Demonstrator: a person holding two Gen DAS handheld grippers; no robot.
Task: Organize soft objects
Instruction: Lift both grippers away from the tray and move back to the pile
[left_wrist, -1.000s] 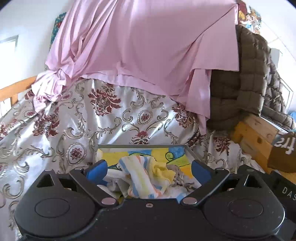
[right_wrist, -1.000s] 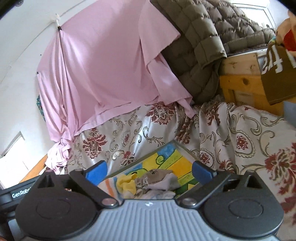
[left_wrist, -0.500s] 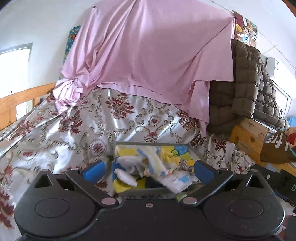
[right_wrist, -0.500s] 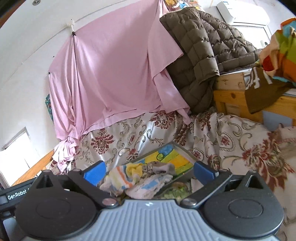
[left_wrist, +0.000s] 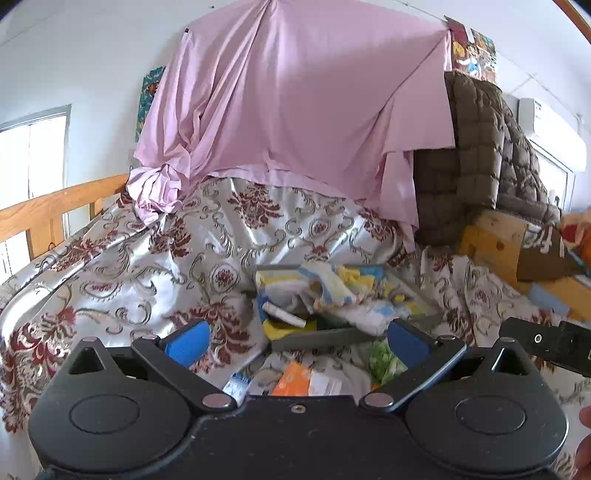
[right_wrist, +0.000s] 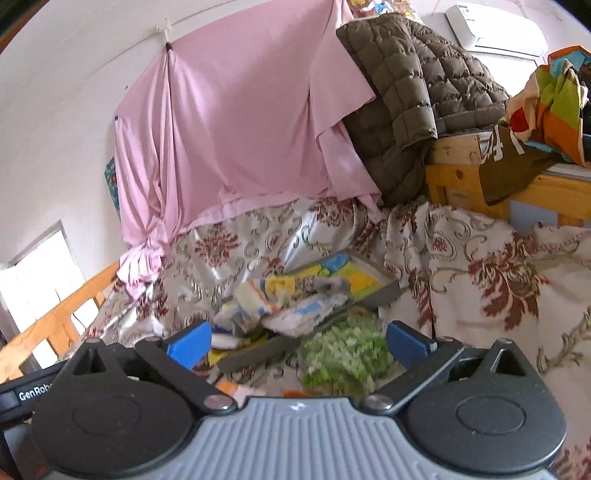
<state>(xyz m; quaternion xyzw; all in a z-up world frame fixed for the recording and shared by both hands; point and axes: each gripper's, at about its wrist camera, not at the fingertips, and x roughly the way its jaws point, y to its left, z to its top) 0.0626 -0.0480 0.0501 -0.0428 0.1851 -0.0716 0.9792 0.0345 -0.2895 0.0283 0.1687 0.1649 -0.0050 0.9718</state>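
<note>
A grey tray (left_wrist: 424, 295) with a colourful bottom sits on the floral bedspread and holds a heap of small soft cloths (left_wrist: 332, 288), striped, yellow and white. It also shows in the right wrist view (right_wrist: 384, 284), with the cloths (right_wrist: 288, 302) spilling over its near edge. My left gripper (left_wrist: 295, 341) is open and empty, just in front of the tray. My right gripper (right_wrist: 297, 341) is open and empty, over a green and white soft thing (right_wrist: 343, 354) lying before the tray.
Orange and white packets (left_wrist: 295, 380) lie on the bed near the left gripper. A pink sheet (left_wrist: 295, 110) hangs at the back, a brown quilted jacket (right_wrist: 413, 96) over a wooden frame (right_wrist: 461, 173) to the right. A wooden rail (left_wrist: 55, 206) runs at left.
Both grippers have pulled back and up from the tray. The tray and its cloths now lie farther ahead, and the green thing and packets have come into view.
</note>
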